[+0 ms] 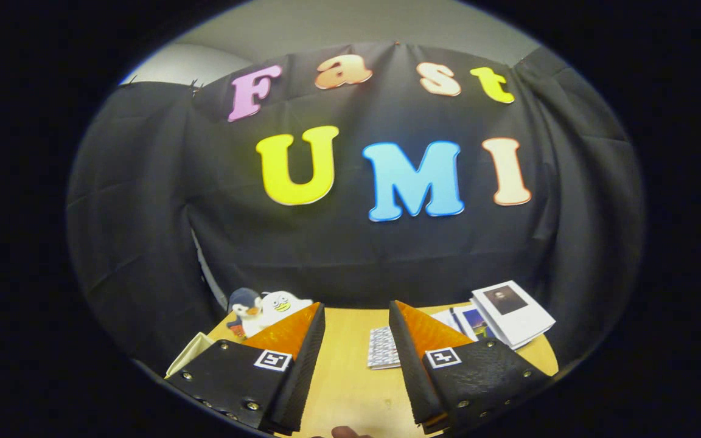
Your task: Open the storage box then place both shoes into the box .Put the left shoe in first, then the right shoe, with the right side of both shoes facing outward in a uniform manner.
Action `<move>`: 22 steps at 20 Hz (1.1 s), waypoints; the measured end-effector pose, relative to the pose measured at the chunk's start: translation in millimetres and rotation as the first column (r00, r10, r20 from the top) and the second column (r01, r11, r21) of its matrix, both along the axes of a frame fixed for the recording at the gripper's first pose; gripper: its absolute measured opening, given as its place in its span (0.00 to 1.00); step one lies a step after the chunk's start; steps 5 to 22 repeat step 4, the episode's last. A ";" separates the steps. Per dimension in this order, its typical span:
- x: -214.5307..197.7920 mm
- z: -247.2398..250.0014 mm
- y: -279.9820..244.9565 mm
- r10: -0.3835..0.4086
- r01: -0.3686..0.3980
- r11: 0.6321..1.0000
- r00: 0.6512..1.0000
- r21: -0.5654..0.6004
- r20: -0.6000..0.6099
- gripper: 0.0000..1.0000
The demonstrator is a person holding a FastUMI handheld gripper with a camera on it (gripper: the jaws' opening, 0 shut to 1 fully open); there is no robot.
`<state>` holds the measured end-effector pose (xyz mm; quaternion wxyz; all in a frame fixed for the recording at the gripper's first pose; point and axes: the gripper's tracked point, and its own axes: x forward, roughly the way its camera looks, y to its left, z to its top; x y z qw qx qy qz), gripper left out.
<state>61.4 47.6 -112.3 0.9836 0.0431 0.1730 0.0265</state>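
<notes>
My gripper (356, 316) stands open above a light wooden table (347, 377), with only bare tabletop between its two fingers. The left finger (302, 359) and right finger (414, 359) are spread wide apart. The gripper points level toward the booth's black cloth wall, so little of the table shows.
Two small plush toys, a penguin (244, 307) and a white one (280, 304), sit at the table's far left. A patterned card (383, 348) lies ahead of the right finger. Several booklets (509, 313) lie at the far right. A pale object (187, 356) lies by the left finger.
</notes>
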 end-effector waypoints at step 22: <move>4.0 22.1 -49.4 -0.103 0.107 0.993 0.991 -0.042 0.084 0.69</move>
